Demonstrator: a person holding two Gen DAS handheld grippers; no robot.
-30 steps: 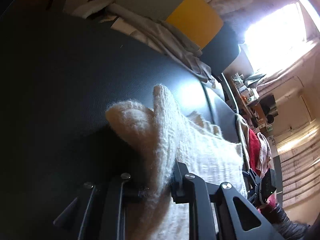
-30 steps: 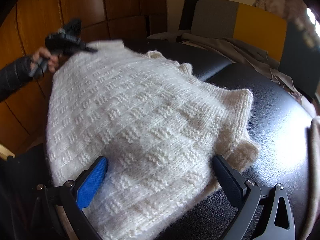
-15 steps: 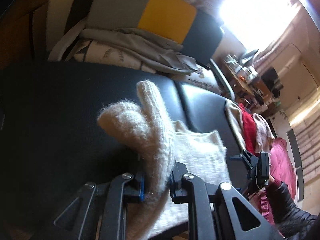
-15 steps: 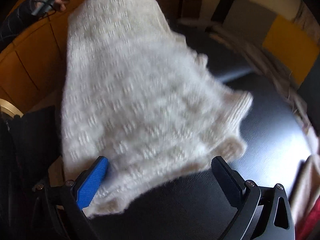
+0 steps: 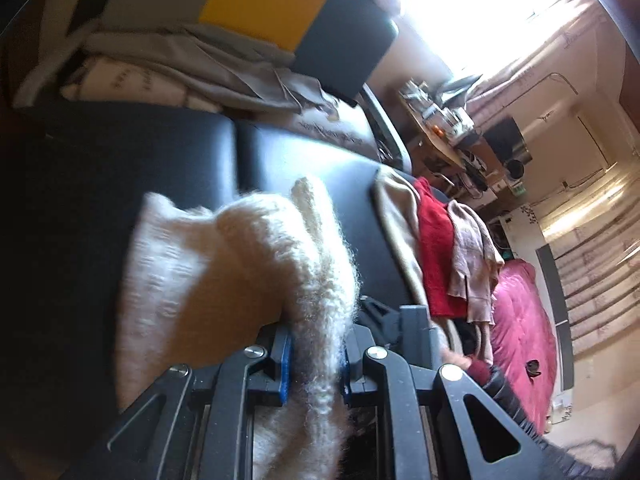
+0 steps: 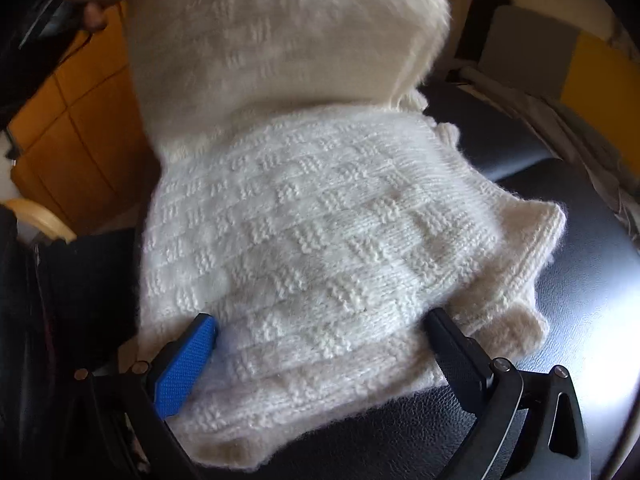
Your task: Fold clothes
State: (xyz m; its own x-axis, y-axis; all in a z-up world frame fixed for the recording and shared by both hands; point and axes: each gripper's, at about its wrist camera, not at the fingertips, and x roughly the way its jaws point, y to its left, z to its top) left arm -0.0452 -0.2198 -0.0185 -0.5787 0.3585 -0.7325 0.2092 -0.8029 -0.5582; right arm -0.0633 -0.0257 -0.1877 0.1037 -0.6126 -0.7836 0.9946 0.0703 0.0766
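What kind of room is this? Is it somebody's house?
Probably a lived-in room at home. A black couch has clothes draped on it, a cluttered shelf sits under a bright window, and a white sweater is being folded.

Both are black metal linkage frames with silver screw heads: the left claw (image 5: 314,354) carries blue pads, the right claw (image 6: 320,344) one blue textured pad and one black, and a dark quilted sleeve (image 5: 508,396) shows.
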